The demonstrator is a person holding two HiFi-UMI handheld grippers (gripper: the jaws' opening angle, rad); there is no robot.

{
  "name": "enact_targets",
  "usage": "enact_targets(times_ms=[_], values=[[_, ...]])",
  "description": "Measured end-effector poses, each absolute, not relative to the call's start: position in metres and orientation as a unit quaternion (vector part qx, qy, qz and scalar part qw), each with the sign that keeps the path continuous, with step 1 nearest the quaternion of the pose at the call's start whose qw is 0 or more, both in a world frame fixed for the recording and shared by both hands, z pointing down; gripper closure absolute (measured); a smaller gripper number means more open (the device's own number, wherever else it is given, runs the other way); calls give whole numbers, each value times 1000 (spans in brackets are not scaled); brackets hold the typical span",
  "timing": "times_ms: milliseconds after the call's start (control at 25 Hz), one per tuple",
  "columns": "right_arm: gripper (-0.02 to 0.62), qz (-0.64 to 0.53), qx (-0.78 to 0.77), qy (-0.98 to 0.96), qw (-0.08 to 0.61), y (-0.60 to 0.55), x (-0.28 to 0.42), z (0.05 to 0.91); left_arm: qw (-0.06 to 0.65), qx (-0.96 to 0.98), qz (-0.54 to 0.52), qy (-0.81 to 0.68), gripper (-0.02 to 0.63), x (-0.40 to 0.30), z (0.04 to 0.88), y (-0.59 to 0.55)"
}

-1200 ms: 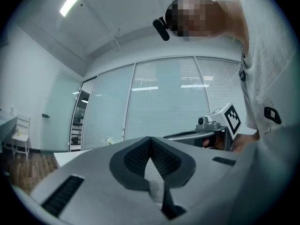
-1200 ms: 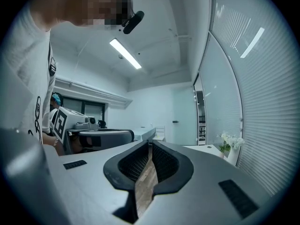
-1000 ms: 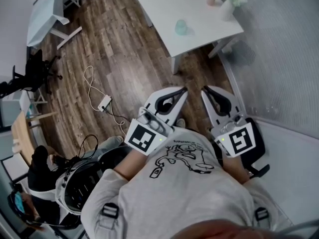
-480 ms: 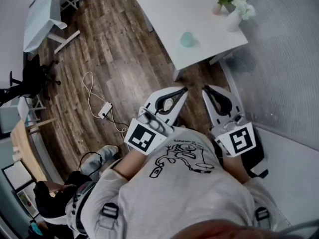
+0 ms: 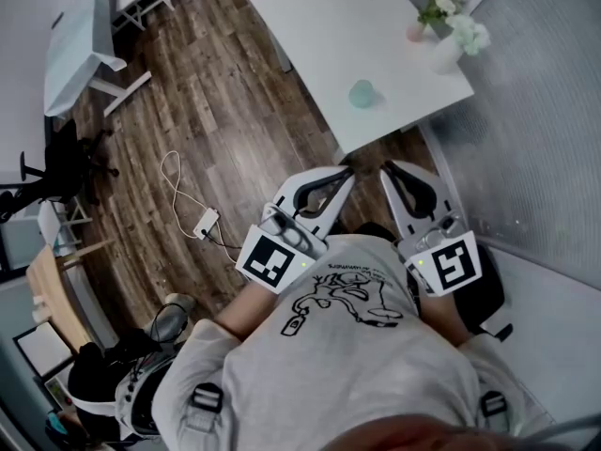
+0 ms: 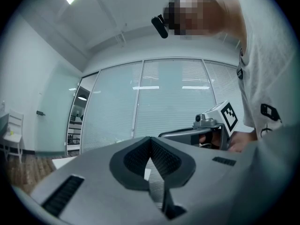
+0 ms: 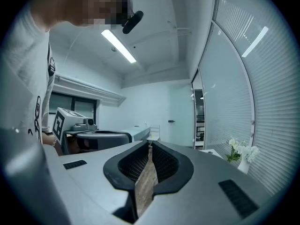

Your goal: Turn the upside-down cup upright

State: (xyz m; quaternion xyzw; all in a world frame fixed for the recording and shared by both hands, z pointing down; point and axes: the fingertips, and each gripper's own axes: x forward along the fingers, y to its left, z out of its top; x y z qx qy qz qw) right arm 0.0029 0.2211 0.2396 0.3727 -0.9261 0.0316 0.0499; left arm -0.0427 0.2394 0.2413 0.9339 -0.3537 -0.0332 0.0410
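A pale teal cup [image 5: 362,93] stands on a white table [image 5: 319,26], near its front edge; the head view is too distant to show which way up it is. Both grippers are held out level in front of my chest, well short of the table. My left gripper [image 5: 348,170] is shut with nothing in it, its ribbed pads meeting [image 6: 150,140]. My right gripper [image 5: 385,168] is shut too, a thin slit of floor showing between its pads [image 7: 150,147]. Neither gripper view shows the cup.
Two vases with white flowers [image 5: 449,28] stand at the table's right corner, also seen as flowers [image 7: 240,150]. A blind-covered glass wall [image 5: 545,111] runs along the right. A cable and power strip [image 5: 203,222] lie on the wood floor. A second white table [image 5: 80,26] stands far left.
The table with the cup has slid down and nearer in the head view as I walk towards it. Both grippers keep the same pose in front of me, still shut.
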Motion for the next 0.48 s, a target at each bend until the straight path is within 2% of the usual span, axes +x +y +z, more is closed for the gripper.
enact_targets(times_ms=[480], values=[[546,56,381,-921,58,191,9,260,54,936,-25,-347,603,-39,254,206]])
